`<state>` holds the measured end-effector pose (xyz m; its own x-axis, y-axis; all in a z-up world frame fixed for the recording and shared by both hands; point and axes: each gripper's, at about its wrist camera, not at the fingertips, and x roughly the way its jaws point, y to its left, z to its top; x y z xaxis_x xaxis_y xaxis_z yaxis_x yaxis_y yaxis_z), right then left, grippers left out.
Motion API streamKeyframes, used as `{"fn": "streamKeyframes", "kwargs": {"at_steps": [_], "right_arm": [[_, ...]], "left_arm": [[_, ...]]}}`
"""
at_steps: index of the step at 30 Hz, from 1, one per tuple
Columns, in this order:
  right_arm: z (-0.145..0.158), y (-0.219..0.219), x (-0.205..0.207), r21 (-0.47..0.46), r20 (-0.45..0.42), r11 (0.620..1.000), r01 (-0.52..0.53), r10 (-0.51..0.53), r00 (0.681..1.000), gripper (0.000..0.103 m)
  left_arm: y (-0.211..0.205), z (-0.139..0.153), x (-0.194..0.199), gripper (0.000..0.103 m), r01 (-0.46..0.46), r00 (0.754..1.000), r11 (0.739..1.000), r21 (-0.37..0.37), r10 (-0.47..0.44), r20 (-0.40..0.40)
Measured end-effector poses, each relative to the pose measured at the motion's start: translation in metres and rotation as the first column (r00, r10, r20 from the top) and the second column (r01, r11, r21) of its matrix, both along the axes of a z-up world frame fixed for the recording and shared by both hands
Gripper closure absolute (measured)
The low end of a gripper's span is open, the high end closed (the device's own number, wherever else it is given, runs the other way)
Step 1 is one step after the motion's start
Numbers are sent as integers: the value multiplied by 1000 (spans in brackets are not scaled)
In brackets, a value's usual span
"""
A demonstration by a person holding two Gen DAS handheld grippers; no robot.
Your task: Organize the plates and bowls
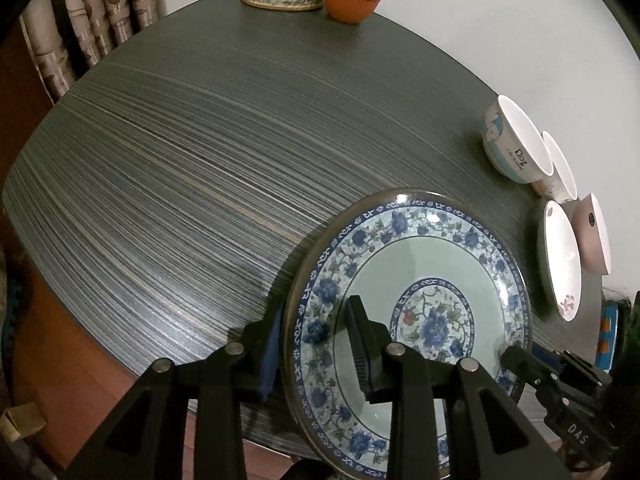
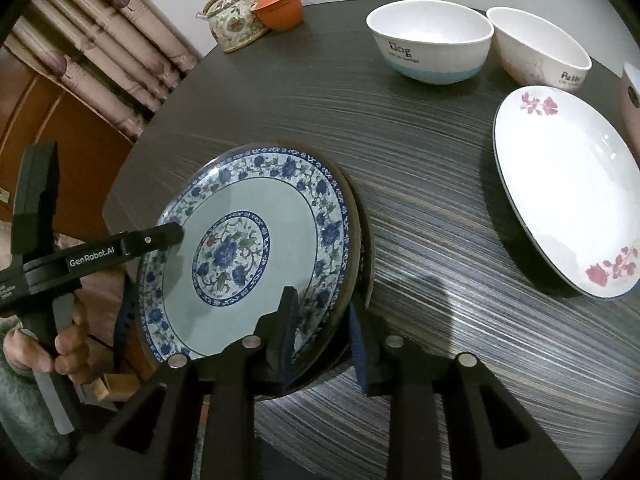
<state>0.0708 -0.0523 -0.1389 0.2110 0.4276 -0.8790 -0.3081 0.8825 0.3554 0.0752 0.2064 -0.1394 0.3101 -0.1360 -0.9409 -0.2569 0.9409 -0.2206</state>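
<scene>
You've got two blue-floral plates (image 2: 256, 248) stacked near the front edge of the dark striped table (image 2: 420, 184), and your left gripper (image 1: 316, 344) is clamped on the top one's rim. Your right gripper (image 2: 324, 332) straddles the opposite rim of the stack, fingers loose, not pinching. Count-wise: one white plate with pink flowers (image 2: 568, 196), three bowls (image 2: 430, 40) along the far side, plus one teapot (image 2: 234, 20) and one orange lidded cup (image 2: 280, 8).

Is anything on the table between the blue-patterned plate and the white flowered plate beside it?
Nothing visible. Bare dark table lies between the blue plate and the white flowered plate. The bowls stand farther back, out of that stretch.
</scene>
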Motion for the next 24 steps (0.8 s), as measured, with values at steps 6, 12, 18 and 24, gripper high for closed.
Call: {"fn": "streamKeyframes", "kwargs": {"at_steps": [6, 12, 18, 24], "right_arm": [[3, 7, -2, -58, 18, 998, -21, 22, 1000, 77], [4, 14, -3, -102, 39, 994, -31, 35, 999, 75], [6, 23, -5, -166, 74, 985, -40, 53, 996, 63], [5, 25, -4, -166, 84, 985, -43, 58, 995, 61]], "left_arm": [[-4, -6, 2, 71, -5, 1000, 1000, 10, 5, -2], [-11, -9, 3, 69, 2, 1000, 999, 32, -2, 6], [-14, -11, 3, 69, 11, 1000, 999, 41, -11, 11], [-12, -8, 2, 69, -6, 999, 997, 72, 4, 35]]}}
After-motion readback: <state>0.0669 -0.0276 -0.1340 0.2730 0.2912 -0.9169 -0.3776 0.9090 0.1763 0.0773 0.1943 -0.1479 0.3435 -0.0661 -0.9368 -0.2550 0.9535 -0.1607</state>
